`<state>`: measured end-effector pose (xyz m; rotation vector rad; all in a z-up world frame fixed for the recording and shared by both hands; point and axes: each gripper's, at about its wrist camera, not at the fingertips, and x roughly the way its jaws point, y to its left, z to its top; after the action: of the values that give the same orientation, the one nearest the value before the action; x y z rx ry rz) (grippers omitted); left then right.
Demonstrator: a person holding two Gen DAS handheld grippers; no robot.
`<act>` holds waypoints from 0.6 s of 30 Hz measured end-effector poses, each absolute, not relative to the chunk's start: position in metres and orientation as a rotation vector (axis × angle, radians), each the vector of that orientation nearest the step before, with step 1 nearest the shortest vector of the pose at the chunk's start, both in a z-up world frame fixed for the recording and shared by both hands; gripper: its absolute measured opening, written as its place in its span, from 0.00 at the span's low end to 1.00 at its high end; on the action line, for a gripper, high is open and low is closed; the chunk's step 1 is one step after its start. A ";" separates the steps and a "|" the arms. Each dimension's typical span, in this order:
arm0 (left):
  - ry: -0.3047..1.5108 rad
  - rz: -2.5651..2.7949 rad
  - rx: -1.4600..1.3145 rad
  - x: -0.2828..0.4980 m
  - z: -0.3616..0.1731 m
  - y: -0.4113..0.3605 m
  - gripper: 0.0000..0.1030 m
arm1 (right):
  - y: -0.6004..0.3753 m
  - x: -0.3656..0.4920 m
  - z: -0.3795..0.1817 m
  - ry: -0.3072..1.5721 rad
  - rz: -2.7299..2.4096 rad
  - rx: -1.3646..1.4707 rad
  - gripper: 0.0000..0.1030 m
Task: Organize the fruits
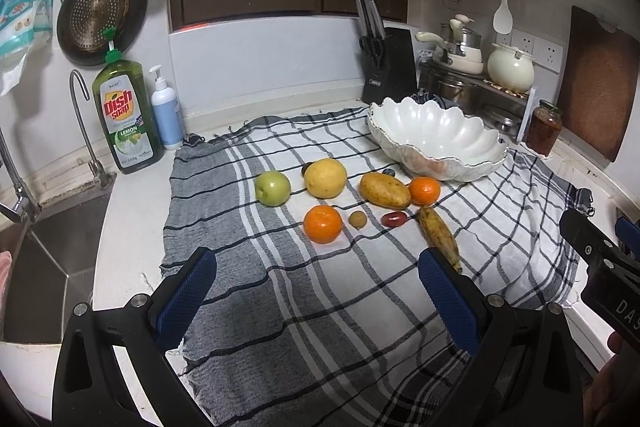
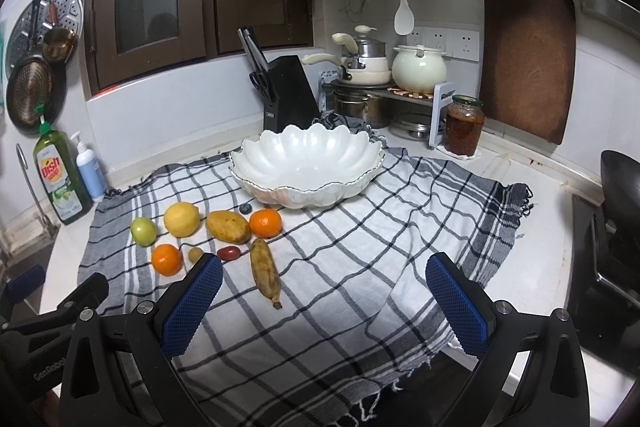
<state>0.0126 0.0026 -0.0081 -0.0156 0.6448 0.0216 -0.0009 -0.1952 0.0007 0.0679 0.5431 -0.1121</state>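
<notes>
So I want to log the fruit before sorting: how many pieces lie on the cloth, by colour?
Orange: 2
Yellow: 3
Green: 1
Red: 1
Tan-brown: 1
Dark blue: 1
Total: 9, plus one dark piece mostly hidden behind the lemon.

My left gripper (image 1: 316, 291) is matte black plastic with two fingers (image 1: 186, 297) faced in blue, diamond-textured pads, round silver screw heads at the finger pivots and triangular cut-outs in the black arms below them. My right gripper (image 2: 324, 301) is built alike, with the same blue knurled pads (image 2: 456, 305), silver screws and black frame. Seen from the left wrist, its black body carries white letters "DAS", cut off at the edge, while the left gripper's side, seen from the right wrist, reads "GenRobot" in pale grey, also cut off.
</notes>
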 end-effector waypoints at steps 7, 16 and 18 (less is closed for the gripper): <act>0.673 0.031 -0.018 0.034 -0.025 0.006 1.00 | -0.190 0.024 -0.016 0.572 -0.082 0.043 1.00; 0.697 0.038 -0.058 0.064 -0.041 0.017 1.00 | -0.175 0.059 -0.040 0.604 -0.006 0.020 0.98; 0.705 0.039 -0.063 0.071 -0.044 0.018 1.00 | -0.173 0.066 -0.045 0.607 -0.001 0.019 0.95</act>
<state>0.0706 0.0185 -0.0442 -0.0629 0.7048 0.0394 0.0657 -0.1727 -0.0447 0.0191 0.6074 -0.0009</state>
